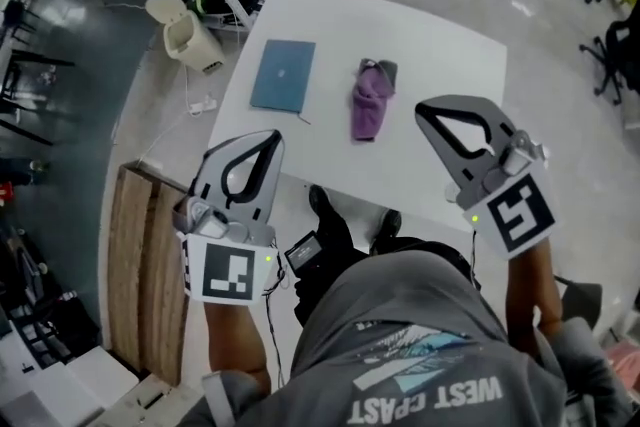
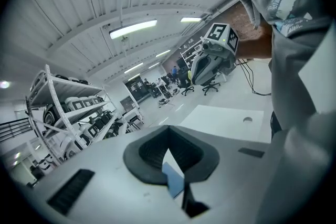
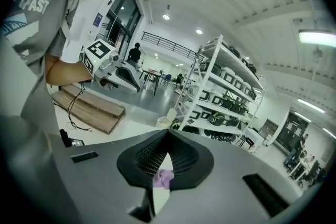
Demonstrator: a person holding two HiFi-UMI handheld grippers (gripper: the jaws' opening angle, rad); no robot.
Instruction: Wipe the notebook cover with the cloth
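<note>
The person's grey shirt (image 1: 420, 345) carries the print "WEST COAST" in pale capitals, upside down in the head view (each gripper view catches only a fragment of it, such as "AST"). The notebook (image 1: 283, 75) bears a small pale mark, too small to read.

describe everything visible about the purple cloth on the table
The crumpled purple cloth looks soft, bunched into a long lump with a grey fold at its far end. It lies loose on the white table, right of the teal notebook and apart from it. Only the table touches it.
</note>
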